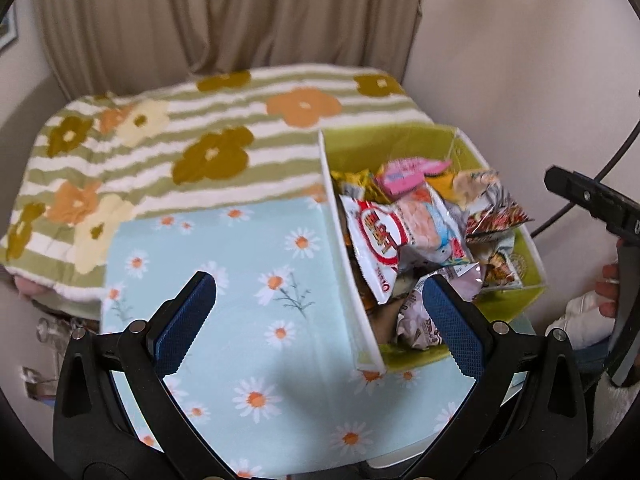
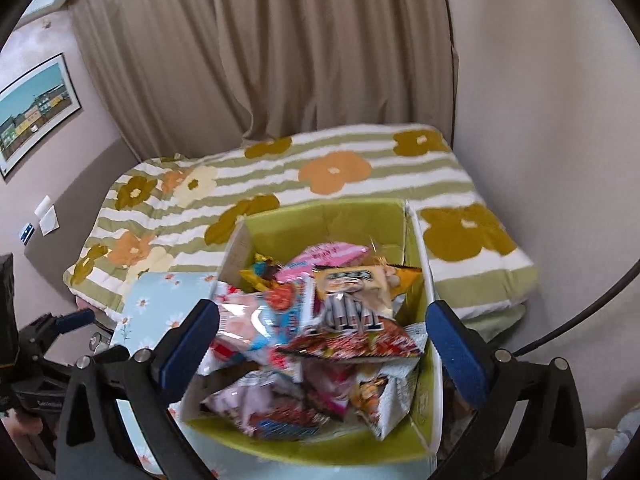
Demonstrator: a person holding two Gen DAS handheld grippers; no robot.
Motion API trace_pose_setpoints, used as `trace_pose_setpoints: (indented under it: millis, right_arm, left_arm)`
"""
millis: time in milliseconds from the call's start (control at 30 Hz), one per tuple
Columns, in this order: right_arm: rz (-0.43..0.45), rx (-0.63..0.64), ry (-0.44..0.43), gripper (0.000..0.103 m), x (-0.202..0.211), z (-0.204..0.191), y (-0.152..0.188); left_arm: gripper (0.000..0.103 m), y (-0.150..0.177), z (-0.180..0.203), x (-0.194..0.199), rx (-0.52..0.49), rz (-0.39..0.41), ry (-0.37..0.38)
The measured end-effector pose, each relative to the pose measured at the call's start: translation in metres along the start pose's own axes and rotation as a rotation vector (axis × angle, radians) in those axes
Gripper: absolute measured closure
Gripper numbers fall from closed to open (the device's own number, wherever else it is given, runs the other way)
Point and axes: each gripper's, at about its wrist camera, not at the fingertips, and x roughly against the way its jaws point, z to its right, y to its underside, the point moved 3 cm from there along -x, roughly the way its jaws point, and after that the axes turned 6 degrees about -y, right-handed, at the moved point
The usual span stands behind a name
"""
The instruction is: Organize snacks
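Note:
A green box point(image 1: 400, 140) point(image 2: 320, 216) with white rims stands on a blue daisy-print cloth point(image 1: 248, 320) and is heaped with several snack packets point(image 1: 420, 224) point(image 2: 320, 320). My left gripper point(image 1: 320, 300) is open over the cloth, its right finger just above the box's near corner, nothing between its fingers. My right gripper point(image 2: 324, 320) hangs open above the box, its blue pads point(image 2: 456, 344) wide apart on either side of the pile and clear of the packets. The right gripper's black body point(image 1: 592, 204) shows at the right edge of the left wrist view.
A striped blanket with flowers point(image 1: 180, 140) point(image 2: 360, 168) covers the bed behind the box. Beige curtains point(image 2: 260, 60) hang at the back, and a plain wall rises on the right. A hand point(image 1: 608, 284) shows at the far right. A framed picture point(image 2: 36, 112) hangs on the left wall.

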Motion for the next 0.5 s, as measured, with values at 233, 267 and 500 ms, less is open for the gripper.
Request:
trace_pose_setpoints:
  millis: [233, 267, 500]
  right_arm:
    - [0.098, 0.039, 0.012, 0.000, 0.068, -0.062, 0.017]
    - [0.108, 0.048, 0.014, 0.000, 0.076, -0.070, 0.020]
    - [0.151, 0.103, 0.060, 0.000, 0.112, -0.117, 0.054]
  left_arm:
    - [0.000, 0.015, -0.033, 0.086, 0.074, 0.141, -0.004]
    - [0.000, 0.019, -0.036, 0.096, 0.076, 0.160, -0.004]
    - [0.000, 0.050, -0.058, 0.151, 0.083, 0.256, -0.048]
